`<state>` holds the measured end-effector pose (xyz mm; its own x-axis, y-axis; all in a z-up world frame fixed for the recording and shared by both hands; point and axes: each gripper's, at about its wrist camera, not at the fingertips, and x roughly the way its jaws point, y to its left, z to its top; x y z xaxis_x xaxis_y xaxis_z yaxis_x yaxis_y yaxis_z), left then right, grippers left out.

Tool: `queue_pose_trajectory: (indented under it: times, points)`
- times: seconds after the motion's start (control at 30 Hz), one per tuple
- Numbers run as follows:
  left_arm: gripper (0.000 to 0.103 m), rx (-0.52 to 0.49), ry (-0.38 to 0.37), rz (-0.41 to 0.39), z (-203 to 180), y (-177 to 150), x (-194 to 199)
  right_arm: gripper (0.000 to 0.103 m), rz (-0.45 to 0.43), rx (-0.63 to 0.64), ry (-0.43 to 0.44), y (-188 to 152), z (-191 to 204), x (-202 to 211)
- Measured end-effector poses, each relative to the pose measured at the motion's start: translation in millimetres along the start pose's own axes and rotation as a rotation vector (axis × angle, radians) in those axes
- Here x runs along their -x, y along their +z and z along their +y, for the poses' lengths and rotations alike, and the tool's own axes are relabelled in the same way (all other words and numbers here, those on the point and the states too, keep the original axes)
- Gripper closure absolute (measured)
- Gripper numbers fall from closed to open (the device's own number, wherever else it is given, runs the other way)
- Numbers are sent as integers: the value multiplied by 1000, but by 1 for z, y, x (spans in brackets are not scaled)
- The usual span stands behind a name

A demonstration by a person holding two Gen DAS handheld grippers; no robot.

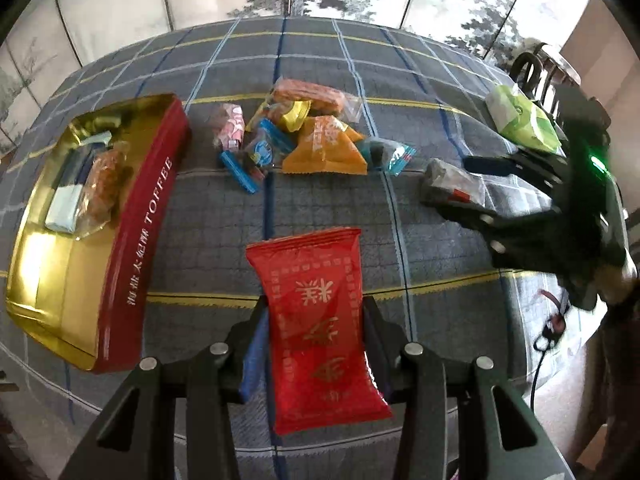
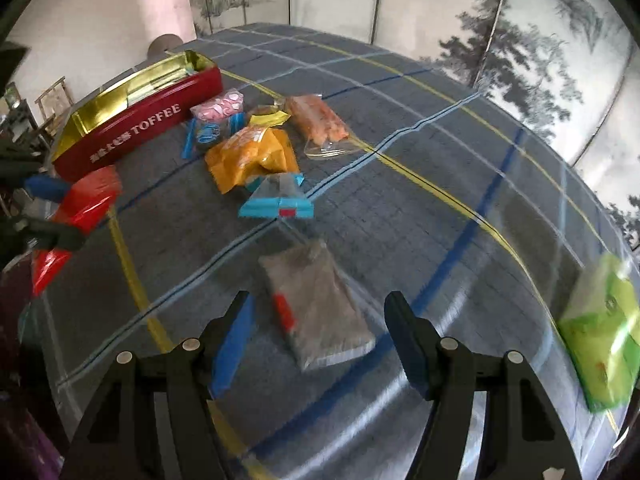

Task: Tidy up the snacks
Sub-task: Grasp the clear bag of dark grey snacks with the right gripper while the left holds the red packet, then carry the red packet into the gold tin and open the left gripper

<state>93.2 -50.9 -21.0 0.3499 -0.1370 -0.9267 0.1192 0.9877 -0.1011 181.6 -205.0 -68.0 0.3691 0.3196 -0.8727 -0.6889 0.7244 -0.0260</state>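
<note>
Plaid tablecloth; red packet in left jaws.

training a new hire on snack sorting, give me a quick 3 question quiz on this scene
1. True or false: the left claw is shut on the red packet.
2. Which item lies just ahead of the open right claw?
A. orange packet
B. grey-brown packet
C. green packet
3. Fill in: the English word on the side of the red tin is ____.

Key:
1. True; its fingers press both sides of the packet.
2. B
3. TOFFEE
</note>
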Motion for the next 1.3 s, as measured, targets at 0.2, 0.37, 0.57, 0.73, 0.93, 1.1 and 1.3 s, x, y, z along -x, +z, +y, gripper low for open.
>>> queue_pose_trajectory:
  times: [0.2, 0.37, 0.57, 0.73, 0.93, 1.1, 1.3]
  points:
    - [59, -33, -5, -27, -4, -3, 11, 71, 9, -104, -14, 0, -3, -9]
    - [59, -54, 31, -89, -4, -7, 25, 71, -152, -399, -64, -32, -10, 26]
    - [59, -71, 76, -150, -3, -16, 40, 71, -256, -678, -186, -66, -5, 44]
    - [59, -79, 116, -198, 4, -22, 53, 71, -247, -744, -205, -70, 1, 36]
    - [59, -66, 158, -247, 20, -30, 68, 71, -225, -769, -240, -73, -3, 33]
    - [59, -54, 187, -281, 33, -35, 79, 71, -202, -745, -274, -70, 1, 31]
    - [59, -51, 241, -346, 42, -40, 98, 71, -187, -732, -300, -68, 3, 30]
